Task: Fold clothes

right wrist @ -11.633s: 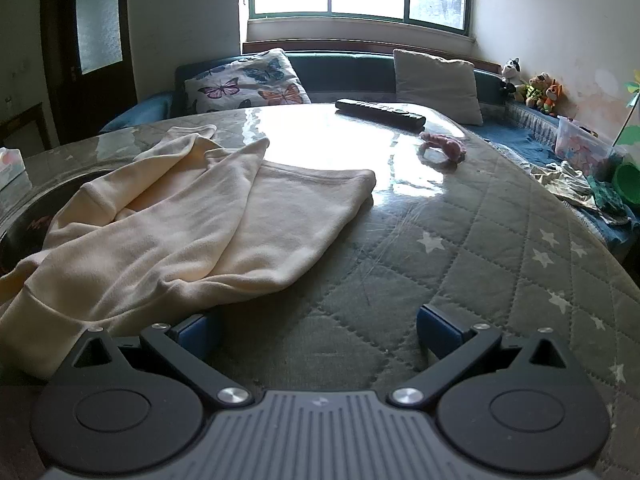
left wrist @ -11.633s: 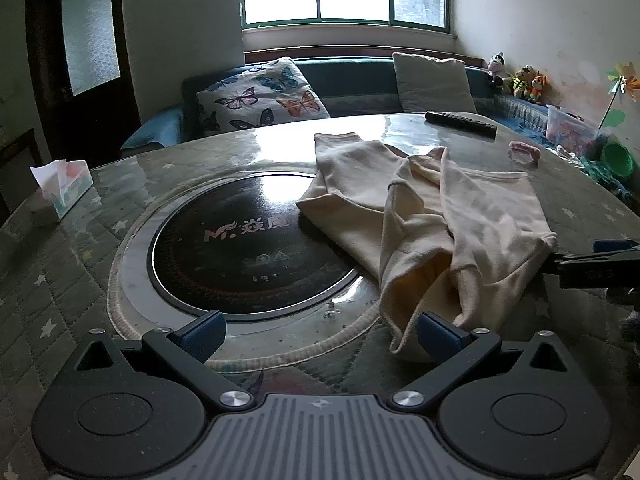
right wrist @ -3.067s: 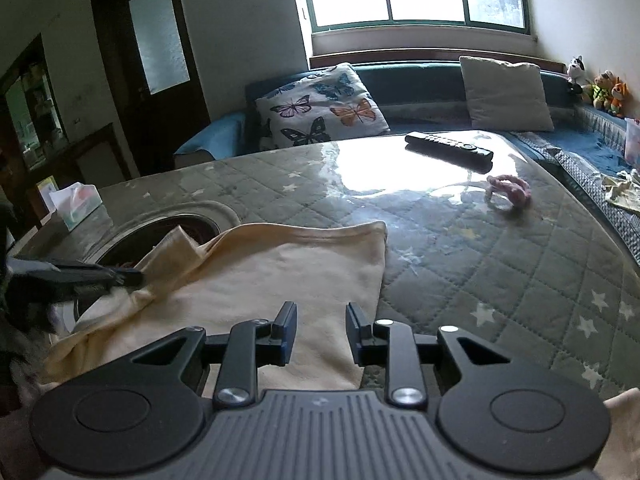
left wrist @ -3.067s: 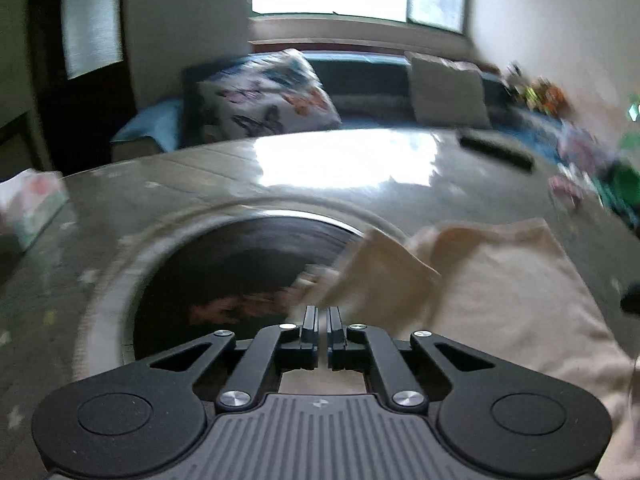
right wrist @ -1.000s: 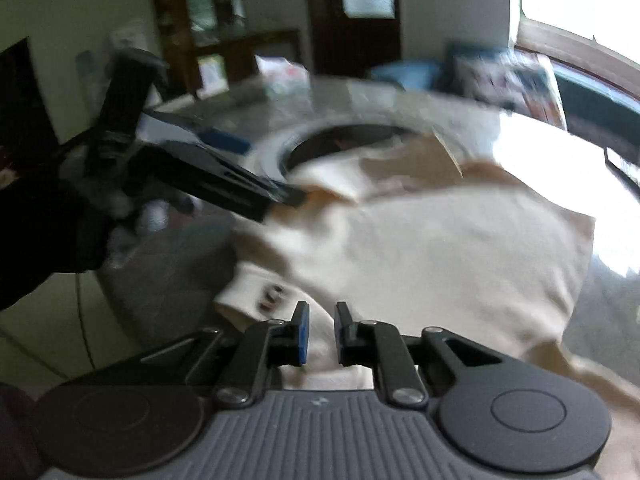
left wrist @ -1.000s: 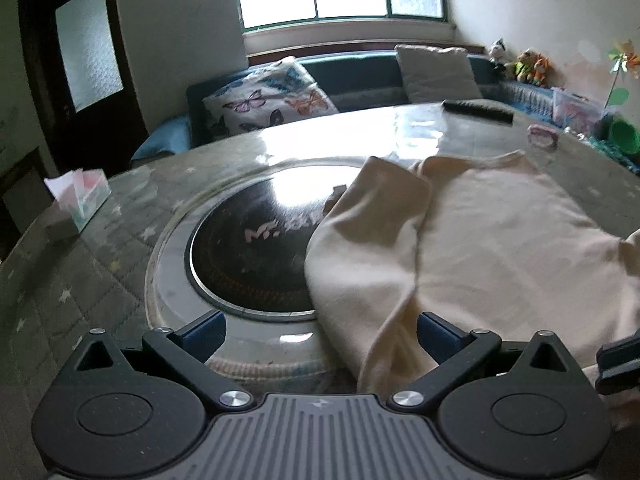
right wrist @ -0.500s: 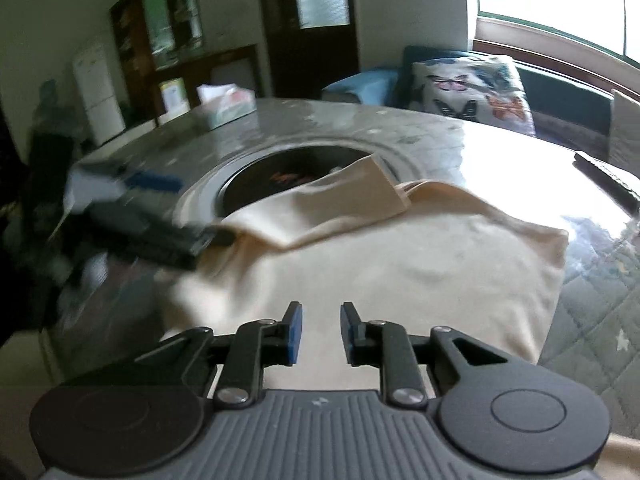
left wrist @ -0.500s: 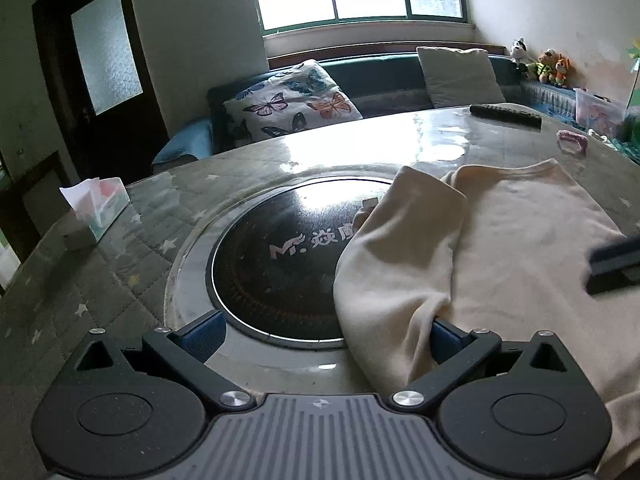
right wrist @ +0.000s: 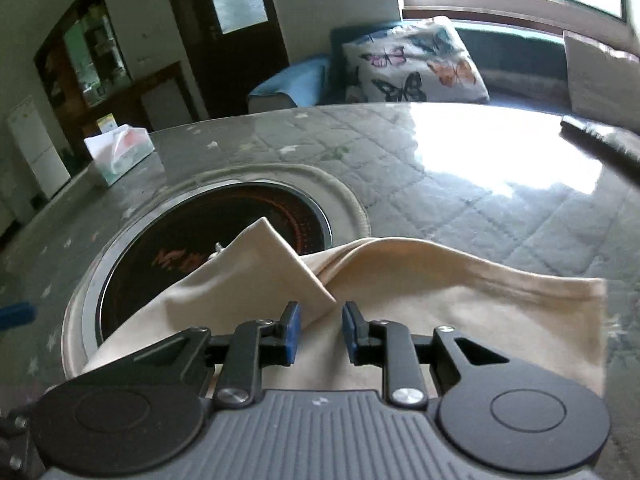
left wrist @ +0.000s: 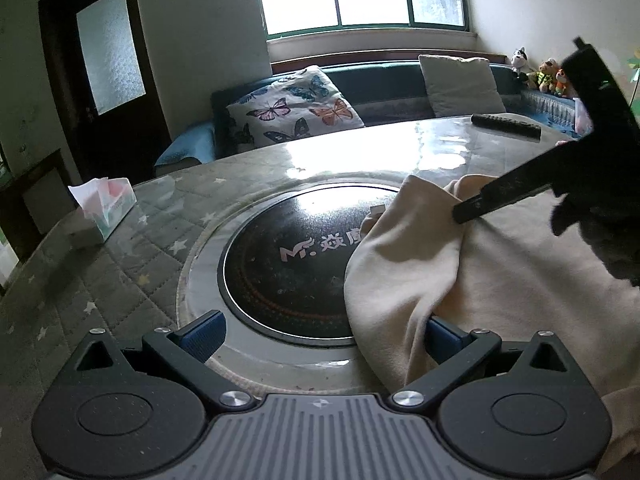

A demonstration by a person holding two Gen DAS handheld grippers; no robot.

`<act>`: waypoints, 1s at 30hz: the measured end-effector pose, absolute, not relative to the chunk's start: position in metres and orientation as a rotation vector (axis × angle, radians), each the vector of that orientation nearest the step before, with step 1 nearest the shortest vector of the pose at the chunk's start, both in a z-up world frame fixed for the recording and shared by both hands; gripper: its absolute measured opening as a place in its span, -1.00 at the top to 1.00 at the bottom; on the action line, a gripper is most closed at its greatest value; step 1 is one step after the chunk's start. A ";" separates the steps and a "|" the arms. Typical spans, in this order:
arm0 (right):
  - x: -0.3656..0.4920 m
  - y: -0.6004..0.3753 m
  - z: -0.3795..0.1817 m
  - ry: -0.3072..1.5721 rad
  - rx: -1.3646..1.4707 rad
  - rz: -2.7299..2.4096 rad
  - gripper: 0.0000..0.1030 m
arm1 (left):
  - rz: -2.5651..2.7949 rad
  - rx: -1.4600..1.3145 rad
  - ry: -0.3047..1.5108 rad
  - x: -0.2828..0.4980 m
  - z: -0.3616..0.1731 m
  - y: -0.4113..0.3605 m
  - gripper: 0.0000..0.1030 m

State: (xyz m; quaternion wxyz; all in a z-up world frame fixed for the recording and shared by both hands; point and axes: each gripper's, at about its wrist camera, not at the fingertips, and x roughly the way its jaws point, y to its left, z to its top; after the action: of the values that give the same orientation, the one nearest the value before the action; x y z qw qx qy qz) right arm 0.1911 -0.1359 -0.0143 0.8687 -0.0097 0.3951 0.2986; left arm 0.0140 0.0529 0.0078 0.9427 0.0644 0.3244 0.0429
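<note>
The left claw [left wrist: 320, 330] stands wide apart and grips nothing; the cream garment [left wrist: 460, 280] lies ahead and to its right on the table [left wrist: 120, 272], its rounded fold brushing against the right-hand finger and draping partly over the black round hob [left wrist: 288, 256] straight ahead. Beyond the fold, up and to the right, the right claw [left wrist: 464, 212] reaches in with its tip at the cloth. To the left of the left claw the quilted surface is bare as far as the tissue box [left wrist: 106, 208]; a remote control [left wrist: 506, 125] lies far ahead on the right.

From the right wrist view, the right claw [right wrist: 318, 330] has a narrow gap between its fingers, closed on nothing, and hovers over the garment; a pointed folded corner [right wrist: 276, 268] sits just ahead and left of the gap. The cloth looks soft, light and limp, likely to sag and slide on the glossy cover, so a hold on a corner or hem seems best. Its straight edge runs to the right of the claw, with open table beyond for spreading.
</note>
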 end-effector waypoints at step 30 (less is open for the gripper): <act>0.111 -0.159 0.047 0.690 0.005 0.864 0.49 | 0.062 -0.047 0.625 0.049 0.015 0.057 -0.92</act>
State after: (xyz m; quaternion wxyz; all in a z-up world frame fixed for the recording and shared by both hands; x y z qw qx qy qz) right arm 0.1106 -0.1595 0.0473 0.8511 0.0022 0.3277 0.4102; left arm 0.0486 0.0572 0.0148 0.9507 -0.0233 0.3076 0.0305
